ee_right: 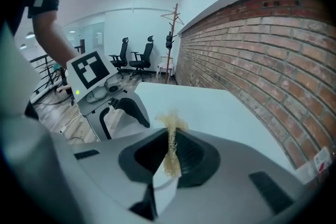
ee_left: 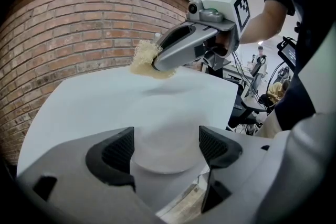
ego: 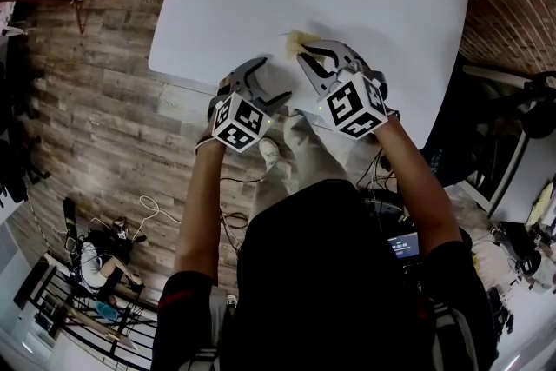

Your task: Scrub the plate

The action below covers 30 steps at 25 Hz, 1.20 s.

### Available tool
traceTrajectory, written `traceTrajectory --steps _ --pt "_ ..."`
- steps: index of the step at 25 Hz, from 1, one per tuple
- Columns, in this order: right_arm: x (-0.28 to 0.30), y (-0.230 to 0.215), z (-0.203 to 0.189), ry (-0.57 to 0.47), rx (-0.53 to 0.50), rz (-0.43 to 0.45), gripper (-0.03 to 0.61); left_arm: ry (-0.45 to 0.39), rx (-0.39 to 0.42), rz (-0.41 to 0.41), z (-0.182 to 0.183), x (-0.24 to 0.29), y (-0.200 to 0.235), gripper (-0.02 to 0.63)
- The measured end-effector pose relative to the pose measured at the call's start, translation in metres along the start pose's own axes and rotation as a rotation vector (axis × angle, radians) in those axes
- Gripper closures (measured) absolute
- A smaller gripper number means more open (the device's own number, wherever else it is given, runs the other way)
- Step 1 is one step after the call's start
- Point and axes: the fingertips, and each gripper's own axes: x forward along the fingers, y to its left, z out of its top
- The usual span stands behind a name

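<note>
Left gripper point(ee_left: 167, 136) grips plate point(ee_left: 165, 159); white table point(ee_left: 100, 107), brick wall point(ee_left: 68, 23).

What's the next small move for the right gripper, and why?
Probably bring the right gripper down and back until the scrubber touches the plate. Its jaws are shut on the beige scrubber, which hangs above the table beyond the plate, not in contact. The left gripper seems to hold the plate by its sides already.

Bright even light w/ fisheye warp, dark corners.
</note>
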Motion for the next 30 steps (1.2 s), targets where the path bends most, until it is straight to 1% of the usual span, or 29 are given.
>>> traceTrajectory --steps 5,8,17,23,30 --pt "0.015 0.009 -0.011 0.072 -0.197 0.029 0.532 0.000 0.002 -0.005 -0.001 -0.001 0.001 0.242" --pt "0.021 0.015 -0.017 0.096 -0.257 0.053 0.532 0.000 0.002 -0.006 -0.001 -0.001 0.001 0.242" --pt "0.033 0.028 -0.038 0.144 -0.345 0.088 0.532 0.001 0.004 -0.005 -0.001 -0.001 0.000 0.242" --pt "0.040 0.030 -0.049 0.176 -0.400 0.093 0.532 0.001 0.008 -0.010 0.000 -0.001 0.000 0.242" --pt "0.046 0.035 -0.056 0.199 -0.431 0.105 0.532 0.000 0.008 -0.009 -0.001 -0.002 0.000 0.242"
